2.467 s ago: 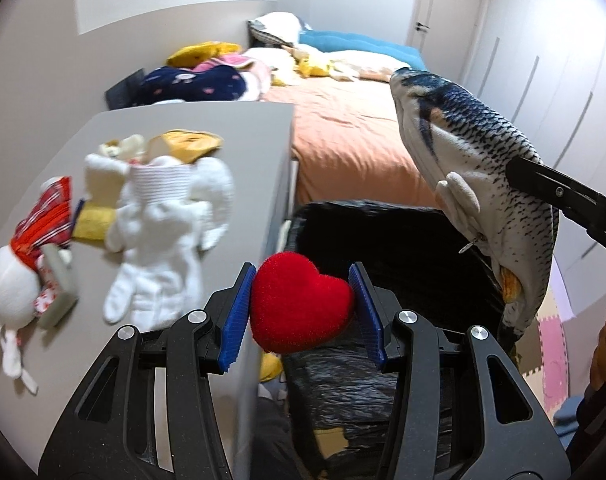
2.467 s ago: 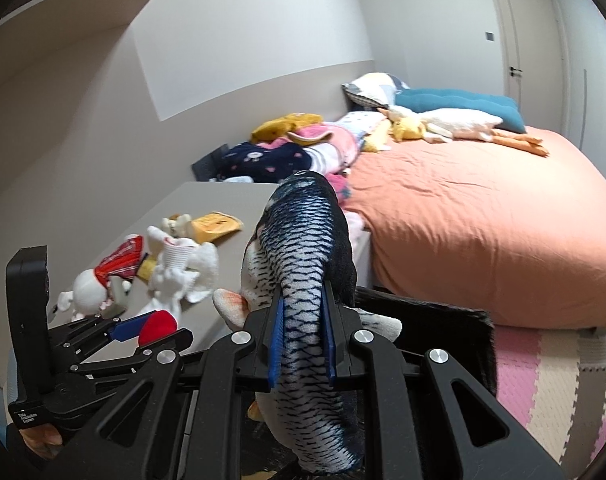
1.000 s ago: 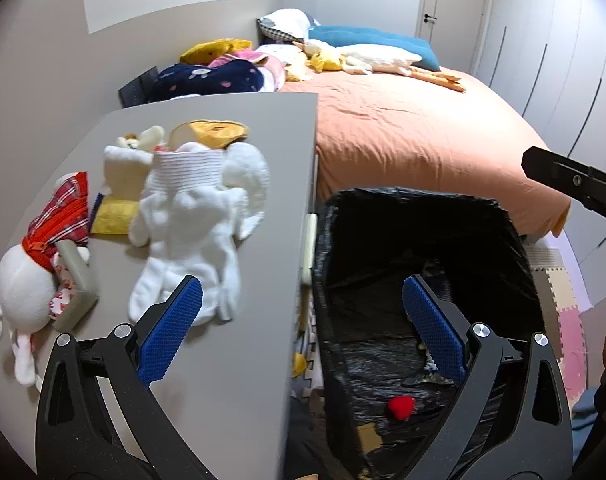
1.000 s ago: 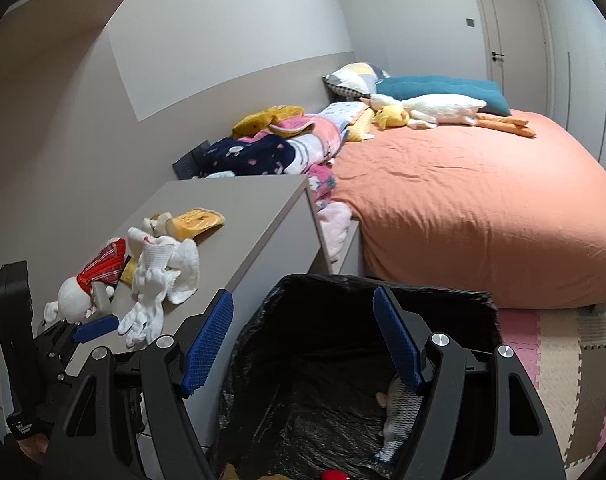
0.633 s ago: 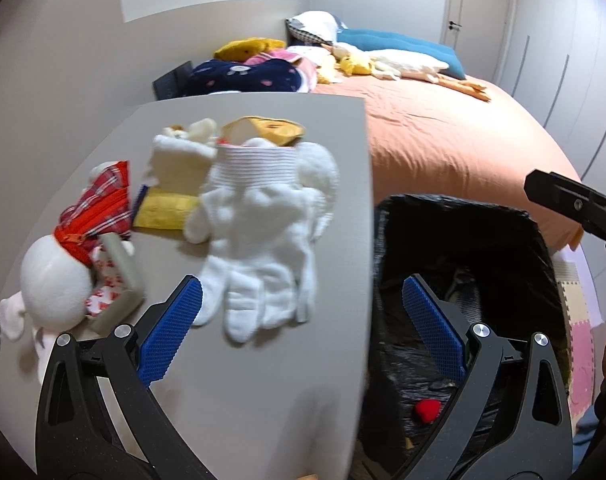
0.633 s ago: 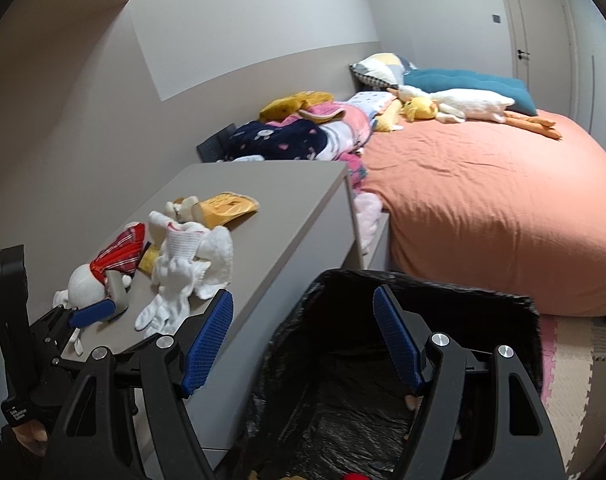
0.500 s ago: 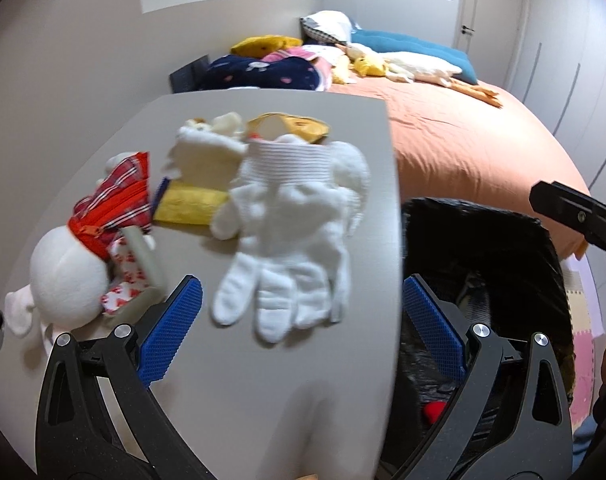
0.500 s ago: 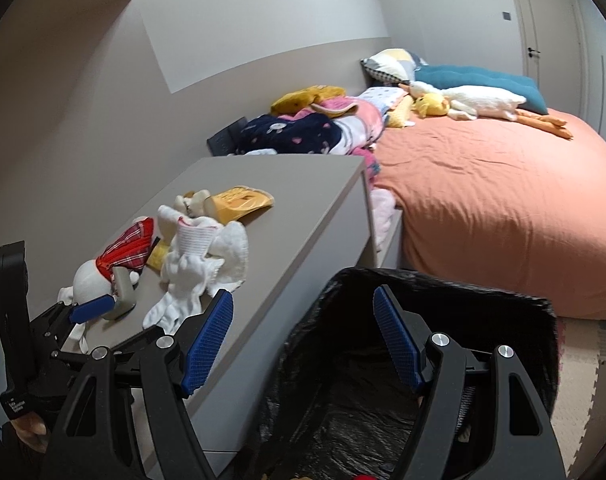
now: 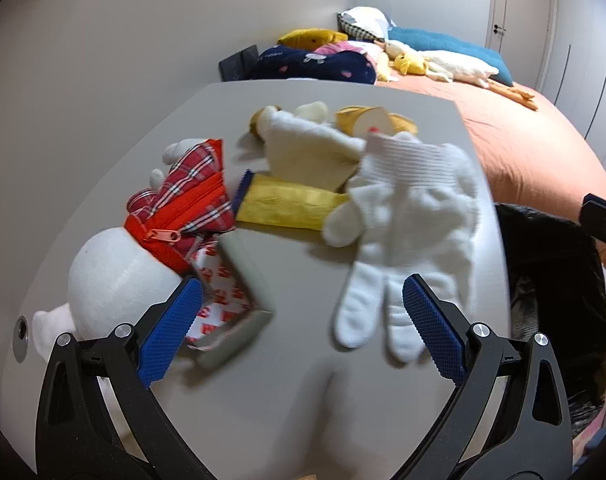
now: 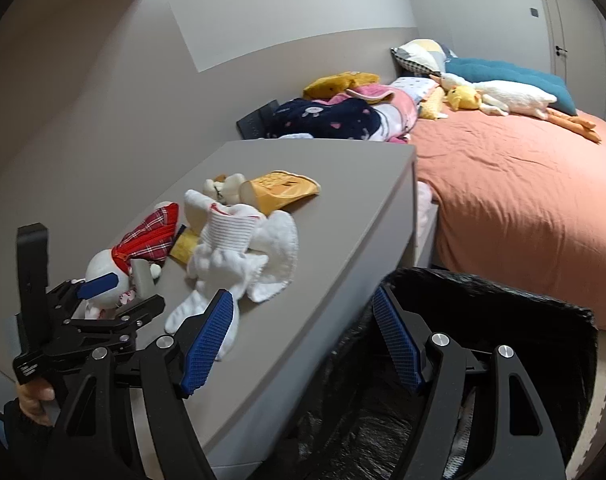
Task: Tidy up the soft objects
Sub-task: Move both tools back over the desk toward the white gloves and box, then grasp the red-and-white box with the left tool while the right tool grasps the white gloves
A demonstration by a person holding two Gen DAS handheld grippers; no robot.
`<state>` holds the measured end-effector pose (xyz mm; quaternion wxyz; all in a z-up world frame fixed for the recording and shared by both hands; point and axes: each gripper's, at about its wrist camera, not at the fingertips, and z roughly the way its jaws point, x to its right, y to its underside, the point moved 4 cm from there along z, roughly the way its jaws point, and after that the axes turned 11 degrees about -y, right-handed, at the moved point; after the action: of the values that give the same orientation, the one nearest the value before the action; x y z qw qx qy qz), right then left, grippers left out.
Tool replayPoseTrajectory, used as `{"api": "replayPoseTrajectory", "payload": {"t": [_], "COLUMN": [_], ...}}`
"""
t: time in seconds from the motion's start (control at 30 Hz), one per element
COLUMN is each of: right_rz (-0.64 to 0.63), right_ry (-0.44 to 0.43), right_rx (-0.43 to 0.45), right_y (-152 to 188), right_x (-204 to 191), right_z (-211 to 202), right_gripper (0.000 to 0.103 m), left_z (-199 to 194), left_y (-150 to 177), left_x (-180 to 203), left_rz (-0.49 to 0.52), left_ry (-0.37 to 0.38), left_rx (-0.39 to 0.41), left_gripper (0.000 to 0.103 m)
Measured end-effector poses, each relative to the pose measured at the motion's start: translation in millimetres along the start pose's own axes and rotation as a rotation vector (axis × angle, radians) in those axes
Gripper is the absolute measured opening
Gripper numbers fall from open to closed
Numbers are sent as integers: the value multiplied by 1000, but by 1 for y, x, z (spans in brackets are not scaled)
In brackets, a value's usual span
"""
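Soft things lie in a heap on the grey table (image 9: 287, 392): white gloves (image 9: 407, 216) (image 10: 239, 260), a white plush doll (image 9: 115, 276) (image 10: 103, 268) with a red plaid pouch (image 9: 191, 196), a yellow cloth (image 9: 287, 204), a cream plush (image 9: 303, 148) and a yellow plush (image 10: 283, 190). My left gripper (image 9: 299, 324) hovers open over the table's near part, with a grey foam corner (image 9: 243, 300) and the glove fingers between its jaws, untouched. My right gripper (image 10: 303, 340) is open and empty above the table's edge and the black-lined bin (image 10: 503, 320).
The bin (image 9: 551, 280) stands right of the table. Behind lies a bed (image 10: 523, 184) with an orange sheet, pillows, a plush goose (image 10: 511, 98) and a pile of clothes (image 10: 335, 116). A hand (image 10: 33, 396) holds the left gripper.
Both grippers let the red heart and the fish plush fall into the bin. Then both swung left from the bin toward the table. The left one now faces the heap, closer.
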<state>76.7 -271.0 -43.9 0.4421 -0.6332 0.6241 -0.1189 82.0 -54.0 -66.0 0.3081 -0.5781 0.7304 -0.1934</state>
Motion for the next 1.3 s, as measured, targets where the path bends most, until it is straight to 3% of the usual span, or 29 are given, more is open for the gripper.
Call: {"api": "replayPoseTrajectory", "payload": {"t": [0.3,0.53,0.77,1.03,1.13,1.23,1.3], "right_rz": [-44,-71,-83,-110,-135,-172,-176], "right_ry": [-48,-117,-168,-78,-30,0,-13], "right_rx": [-26,-74,-99,-116,-150,-183,-178], "right_y": [-6,-6,-9,-14,-11,-6,-4], "right_x": [-25,-45,-61,-59,-57,-57,-58], "right_z": [28,54,81,102,113,121,120], "right_gripper": [73,73,61,56,42,11,6], "left_z": [28,35,35,35,35,36,37], "left_y": [2,4,3,2,2,3,3], "left_x": [-17,-28,-42,-44,-46,-48,-48], "left_rz": [1,-10,-51,-22,-18,-25,-18], "left_ry": [14,4,5,28,40,51,45], "left_rx": [-49,-40,-21,-14,-17,-24,-28], "left_gripper": [84,82,61,59,60,69,77]}}
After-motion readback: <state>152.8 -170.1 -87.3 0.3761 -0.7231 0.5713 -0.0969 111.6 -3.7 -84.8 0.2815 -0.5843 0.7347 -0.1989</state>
